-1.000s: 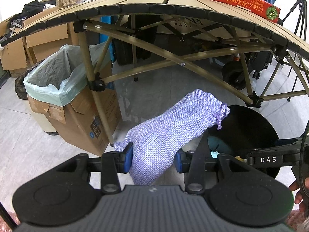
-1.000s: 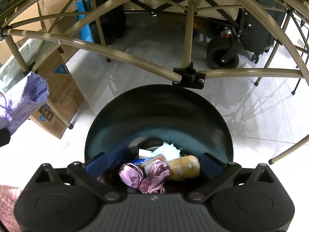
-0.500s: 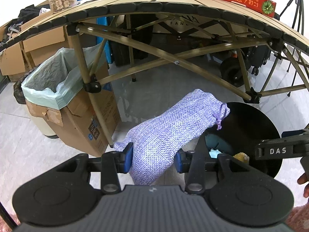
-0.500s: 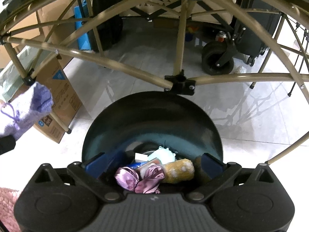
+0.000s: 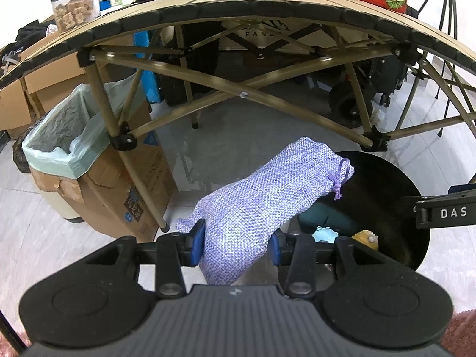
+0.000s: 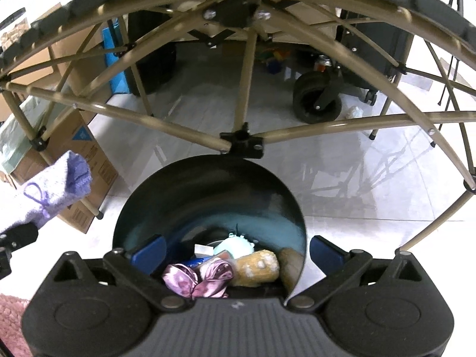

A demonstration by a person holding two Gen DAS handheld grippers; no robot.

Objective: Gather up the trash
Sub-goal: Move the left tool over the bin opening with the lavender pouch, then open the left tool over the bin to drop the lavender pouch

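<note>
Pale floor tiles run under a folding camp table (image 5: 238,3), whose tan crossed struts (image 6: 166,125) hang low over everything down here. Beneath it the left gripper (image 5: 236,245) is clamped on a purple woven drawstring pouch (image 5: 267,196), pads pressed into its lower end, the tied mouth pointing out toward a black round bin (image 6: 208,196). The right gripper (image 6: 236,253) has its jaws spread wide on either side of the bin's near rim; whether the pads actually bite on it I can't tell. Inside lie a pink satin scrap (image 6: 196,276), a yellow spotted plush (image 6: 258,267) and a pale blue toy (image 6: 235,245).

The worry, to my eye, is the pouch: held only at one end, it sags, and could slip out or catch on a strut joint (image 6: 242,144) just above the bin. If the bin tips, its load may spill.

Open floor lies to the right of the bin and toward the wheeled cart (image 6: 315,101). On the left, a cardboard box lined with a green bag (image 5: 65,136) crowds a table leg.
</note>
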